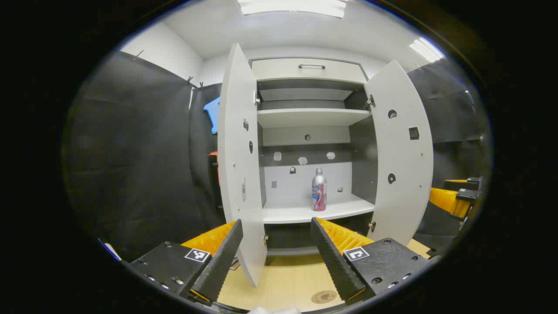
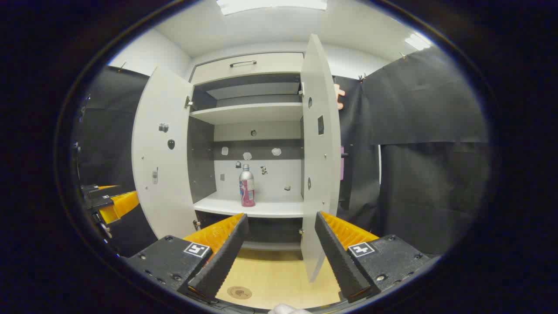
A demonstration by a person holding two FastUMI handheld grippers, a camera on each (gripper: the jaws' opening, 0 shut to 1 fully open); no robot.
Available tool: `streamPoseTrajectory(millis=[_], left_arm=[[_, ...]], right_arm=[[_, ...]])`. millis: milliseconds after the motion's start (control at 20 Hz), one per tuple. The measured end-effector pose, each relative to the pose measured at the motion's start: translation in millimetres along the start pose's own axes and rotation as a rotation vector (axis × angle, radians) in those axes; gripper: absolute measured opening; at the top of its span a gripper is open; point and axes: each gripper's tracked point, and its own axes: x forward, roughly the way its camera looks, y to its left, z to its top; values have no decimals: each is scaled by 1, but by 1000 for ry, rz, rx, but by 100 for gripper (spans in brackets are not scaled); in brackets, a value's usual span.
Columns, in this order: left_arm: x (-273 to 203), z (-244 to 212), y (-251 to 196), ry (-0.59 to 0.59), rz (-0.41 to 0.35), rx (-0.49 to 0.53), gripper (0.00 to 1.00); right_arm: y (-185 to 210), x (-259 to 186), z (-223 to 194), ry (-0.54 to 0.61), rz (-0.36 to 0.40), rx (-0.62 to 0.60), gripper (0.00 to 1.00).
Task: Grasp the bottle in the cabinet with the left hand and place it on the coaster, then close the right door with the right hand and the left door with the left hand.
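White walls (image 1: pixel 174 52) and ceiling (image 1: pixel 279 30), bright ceiling light panels (image 1: pixel 292 6) — black cloth (image 2: pixel 427 144) hung around, pale wooden tabletop (image 2: pixel 279 279)

bottle (image 1: pixel 319 190) on cabinet shelf (image 1: pixel 305 212)

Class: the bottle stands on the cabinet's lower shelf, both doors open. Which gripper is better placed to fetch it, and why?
Probably the left. The left gripper is open, and the bottle stands upright between the open doors just above its finger gap. The right gripper faces the right door's edge.

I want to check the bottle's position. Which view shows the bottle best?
The left gripper view: the bottle stands upright on the cabinet shelf, nearly centred and larger. The right gripper view also shows it whole, but smaller and left of centre.
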Motion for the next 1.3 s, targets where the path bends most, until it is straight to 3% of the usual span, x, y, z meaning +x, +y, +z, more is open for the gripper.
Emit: streamPoseTrajectory(millis=[400,450,950,1000,1300], left_arm=[[-3,-1,4,6,3,-12,100],[-3,-2,5,7,5,-11,96],[3,-3,10,14,23,-12,100],[7,-2,9,14,22,-8,96],[65,10,-12,-16,-19,-3,100]], right_arm=[[8,-1,-2,8,11,-6,100],[9,0,-3,7,11,-8,100],[10,8,-5,10,18,-5,100],[8,9,-4,10,16,-4,100],[-5,21,-1,19,-4,6,100]])
